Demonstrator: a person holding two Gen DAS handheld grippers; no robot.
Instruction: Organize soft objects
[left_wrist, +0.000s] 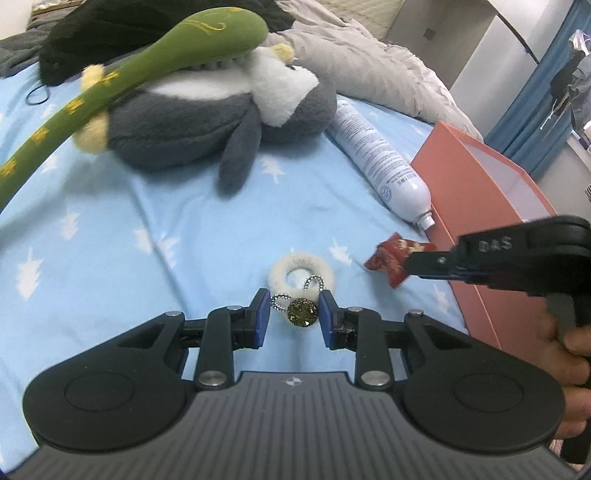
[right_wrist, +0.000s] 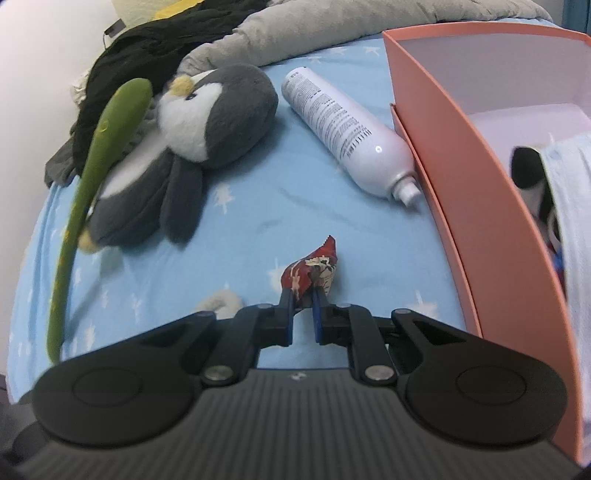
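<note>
In the left wrist view, the left gripper holds a fluffy white hair tie with a green faceted gem charm just above the blue star-print bed sheet, its blue fingers closed on the hard gem; one hair tie, light and floppy, so the gem gives the surer hold. In the right wrist view, the right gripper pinches one small red patterned fabric pouch by its near end, soft and crushable, beside one open salmon-pink cardboard box, one grey-and-white plush penguin and one white spray bottle.
</note>
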